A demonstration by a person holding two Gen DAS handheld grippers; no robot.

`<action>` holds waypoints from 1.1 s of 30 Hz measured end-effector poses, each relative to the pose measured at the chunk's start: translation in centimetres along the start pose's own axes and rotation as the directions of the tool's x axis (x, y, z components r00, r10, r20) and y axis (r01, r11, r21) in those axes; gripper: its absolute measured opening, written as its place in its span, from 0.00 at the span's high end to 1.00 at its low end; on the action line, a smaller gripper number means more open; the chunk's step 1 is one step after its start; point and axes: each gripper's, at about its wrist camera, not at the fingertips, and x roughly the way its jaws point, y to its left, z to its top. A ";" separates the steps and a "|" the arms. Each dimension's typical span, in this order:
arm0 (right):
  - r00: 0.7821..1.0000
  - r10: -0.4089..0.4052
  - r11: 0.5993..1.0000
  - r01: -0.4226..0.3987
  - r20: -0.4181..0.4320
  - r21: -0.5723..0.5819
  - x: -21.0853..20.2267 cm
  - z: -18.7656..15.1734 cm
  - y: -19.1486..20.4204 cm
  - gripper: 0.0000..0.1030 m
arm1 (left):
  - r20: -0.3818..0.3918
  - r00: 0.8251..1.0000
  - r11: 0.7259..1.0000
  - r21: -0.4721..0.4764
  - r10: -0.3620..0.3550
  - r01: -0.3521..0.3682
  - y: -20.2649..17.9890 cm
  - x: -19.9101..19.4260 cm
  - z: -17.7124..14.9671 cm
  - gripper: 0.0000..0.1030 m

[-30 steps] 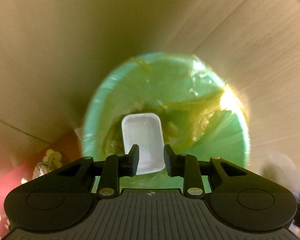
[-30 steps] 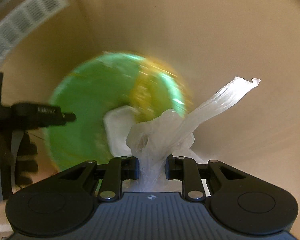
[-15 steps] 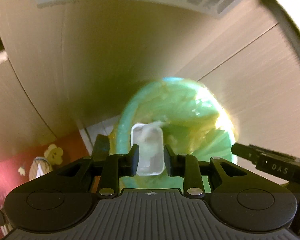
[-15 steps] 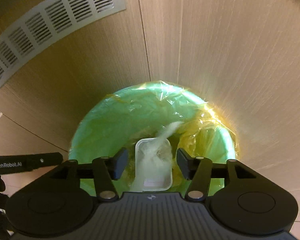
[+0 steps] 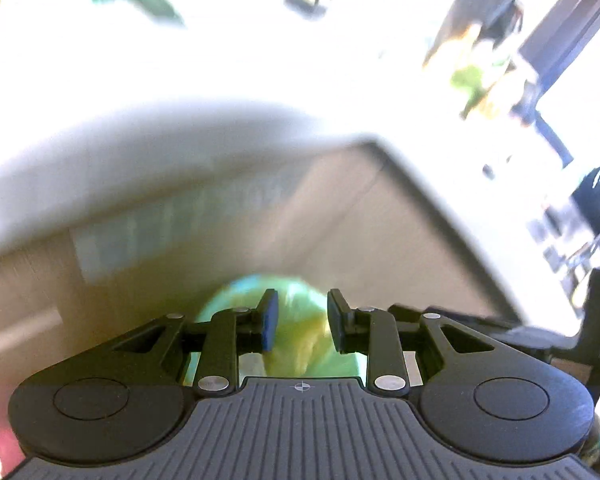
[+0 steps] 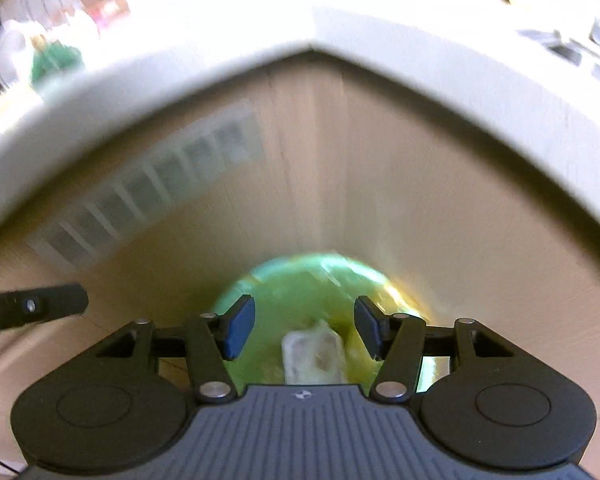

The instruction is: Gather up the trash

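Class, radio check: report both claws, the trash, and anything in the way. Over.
Left claw open, empty. Right claw open, empty, just released. White plastic tray with crumpled clear wrap lying in green-lined round bin. Nothing in the way; white counter edge above.

1. The left hand-held gripper point(image 5: 299, 322) points steeply downward, its jaws parted with nothing between the pads.
2. The right hand-held gripper point(image 6: 304, 328) also tilts downward; its jaws have just been opening and now stand wide apart, gripping nothing.
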 end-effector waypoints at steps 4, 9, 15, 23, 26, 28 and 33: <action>0.992 0.092 0.996 -0.093 0.084 0.007 -3.9 4.5 2.9 0.46 | 0.114 0.989 0.996 -0.008 0.092 -0.091 0.6 -4.5 4.3 0.71; 0.969 0.168 0.985 -0.159 0.182 -0.059 -6.7 9.8 7.7 0.46 | 0.193 0.965 0.983 -0.069 0.178 -0.168 3.5 -8.4 7.9 0.71; 0.935 0.282 0.947 -0.236 0.215 -0.216 -6.2 17.1 16.5 0.46 | 0.216 0.958 0.976 -0.141 0.191 -0.163 8.9 -9.9 10.9 0.71; 0.884 0.462 0.857 -0.424 0.072 -0.294 3.7 29.2 33.5 0.58 | 0.189 0.975 0.987 -0.130 0.118 -0.094 15.0 -9.9 13.7 0.71; 0.916 0.399 0.878 -0.370 0.037 -0.304 7.8 31.3 37.6 0.68 | 0.177 0.980 0.988 -0.137 0.091 -0.067 16.7 -10.1 13.8 0.71; 0.922 0.386 0.883 -0.362 0.022 -0.297 9.8 32.2 39.1 0.69 | 0.174 0.981 0.988 -0.144 0.088 -0.063 17.4 -10.2 13.9 0.71; 0.909 0.416 0.882 -0.411 -0.028 -0.231 13.7 34.8 40.7 0.69 | 0.190 0.976 0.978 -0.199 0.107 -0.068 18.6 -10.8 13.5 0.71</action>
